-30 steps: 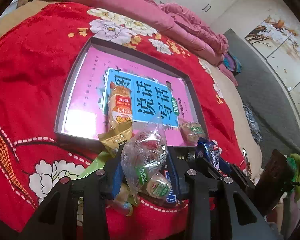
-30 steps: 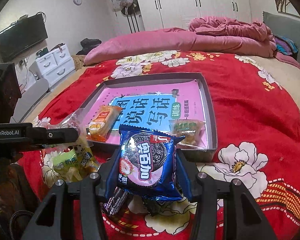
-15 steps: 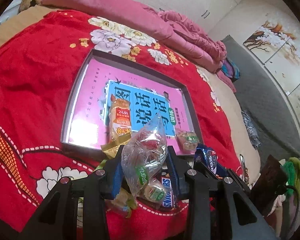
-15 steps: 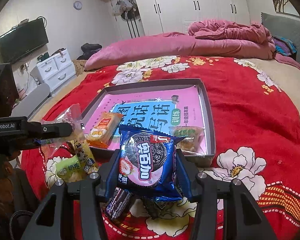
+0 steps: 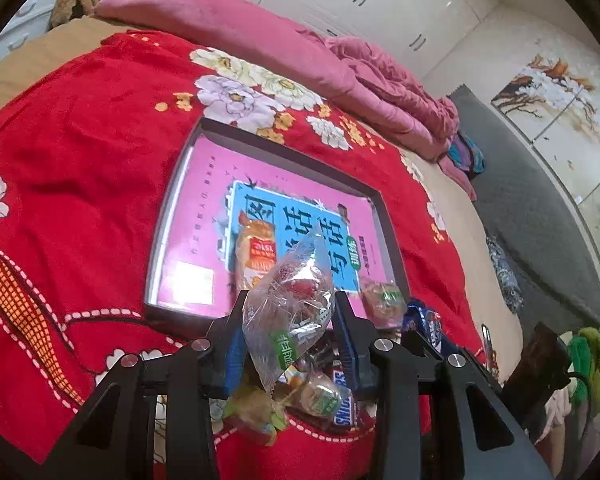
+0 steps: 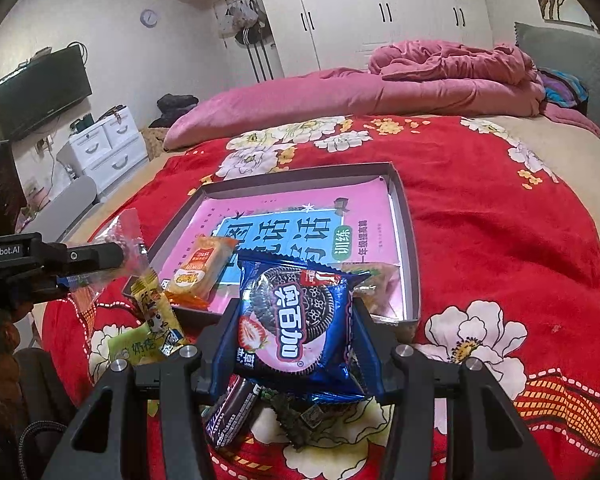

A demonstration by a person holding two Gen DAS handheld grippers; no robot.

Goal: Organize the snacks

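My left gripper (image 5: 288, 312) is shut on a clear plastic snack bag (image 5: 290, 308) with a green label, held above the pile near the tray's near edge. My right gripper (image 6: 294, 320) is shut on a blue Oreo packet (image 6: 296, 316), lifted over the bedspread. A shallow grey tray (image 6: 406, 216) lined with a pink and blue sheet lies on the red bedspread; in it rest an orange-labelled cake packet (image 5: 256, 252) and a small green-labelled packet (image 5: 382, 300). Loose snacks lie below the grippers: a Snickers bar (image 5: 346, 404), a dark bar (image 6: 232, 412), yellow-green packets (image 6: 152, 320).
The red floral bedspread (image 6: 500, 240) covers the bed, with a pink quilt (image 6: 420, 76) bunched along its far side. A grey headboard (image 5: 540, 232) stands to the right, white wardrobes (image 6: 380, 12) behind, a TV (image 6: 40, 88) and white drawers (image 6: 108, 148) at left.
The left gripper has risen and drawn back a little with the clear bag, so the tray sits lower and smaller in its view. The right gripper has barely shifted.
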